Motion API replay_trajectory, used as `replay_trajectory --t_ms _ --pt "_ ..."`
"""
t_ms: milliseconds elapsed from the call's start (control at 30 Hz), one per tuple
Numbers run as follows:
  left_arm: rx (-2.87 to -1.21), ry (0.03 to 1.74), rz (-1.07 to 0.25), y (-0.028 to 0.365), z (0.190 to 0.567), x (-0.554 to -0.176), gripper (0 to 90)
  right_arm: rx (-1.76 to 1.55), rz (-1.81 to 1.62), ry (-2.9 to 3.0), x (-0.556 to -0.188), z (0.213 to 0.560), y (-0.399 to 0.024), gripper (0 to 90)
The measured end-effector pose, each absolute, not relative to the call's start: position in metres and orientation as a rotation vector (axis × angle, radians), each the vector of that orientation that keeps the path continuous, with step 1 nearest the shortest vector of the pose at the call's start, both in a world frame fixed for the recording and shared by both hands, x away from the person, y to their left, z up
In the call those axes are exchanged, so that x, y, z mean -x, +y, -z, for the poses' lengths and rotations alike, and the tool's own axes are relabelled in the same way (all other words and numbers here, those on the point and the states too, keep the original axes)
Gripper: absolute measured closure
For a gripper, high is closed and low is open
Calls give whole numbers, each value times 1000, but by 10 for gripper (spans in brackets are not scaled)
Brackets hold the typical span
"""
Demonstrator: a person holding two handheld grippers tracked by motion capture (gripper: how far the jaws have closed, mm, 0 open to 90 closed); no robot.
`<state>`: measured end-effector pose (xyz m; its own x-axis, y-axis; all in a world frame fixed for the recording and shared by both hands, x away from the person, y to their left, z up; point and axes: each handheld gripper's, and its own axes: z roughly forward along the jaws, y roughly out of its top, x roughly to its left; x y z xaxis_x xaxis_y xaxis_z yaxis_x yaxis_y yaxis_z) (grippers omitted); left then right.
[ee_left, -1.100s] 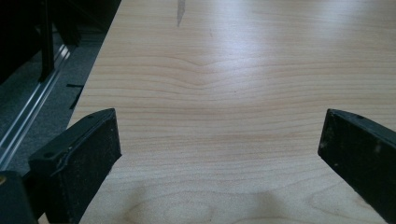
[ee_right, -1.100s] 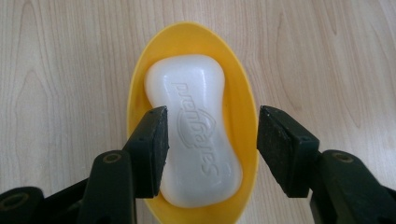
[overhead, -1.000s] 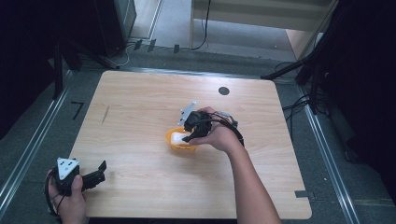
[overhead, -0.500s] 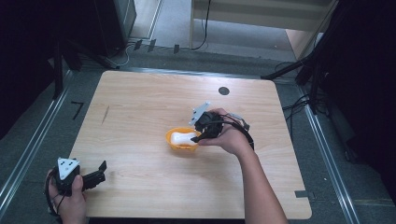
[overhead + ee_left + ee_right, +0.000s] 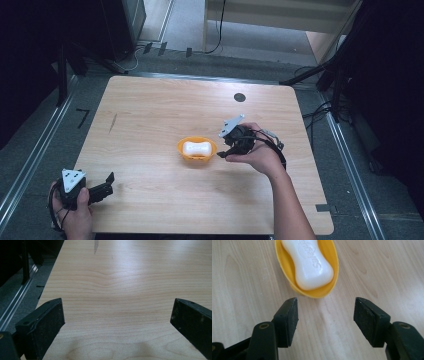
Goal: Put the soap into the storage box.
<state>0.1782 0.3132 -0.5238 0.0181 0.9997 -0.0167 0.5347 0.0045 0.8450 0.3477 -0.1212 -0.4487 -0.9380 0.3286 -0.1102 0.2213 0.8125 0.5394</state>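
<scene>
Both hand-held grippers (image 5: pixel 222 150) open, empty

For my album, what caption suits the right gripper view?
Open right tool backed just clear of a white soap bar lying in its yellow dish on the wooden table.

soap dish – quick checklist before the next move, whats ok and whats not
1. White soap bar lies inside the yellow soap dish: ok.
2. Dish sits flat on the table, well away from its edges: ok.
3. Right gripper is let go of the soap: ok, its jaws have just been opening and nothing is between them.
4. Right gripper is clear of the dish: ok, it has drawn back to the dish's right and the rim lies just beyond the fingertips.
5. Left gripper is out of the way: ok, open near the table's front left corner, bare wood between its jaws.
6. Soap is undamaged: cannot tell, part of it is out of frame.
</scene>
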Motion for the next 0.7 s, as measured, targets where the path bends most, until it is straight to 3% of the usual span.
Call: replay_trajectory --t_ms 700 --pt "-1614 1597 -866 313 524 -178 0 -781 -782 2689 -316 473 -171 197"
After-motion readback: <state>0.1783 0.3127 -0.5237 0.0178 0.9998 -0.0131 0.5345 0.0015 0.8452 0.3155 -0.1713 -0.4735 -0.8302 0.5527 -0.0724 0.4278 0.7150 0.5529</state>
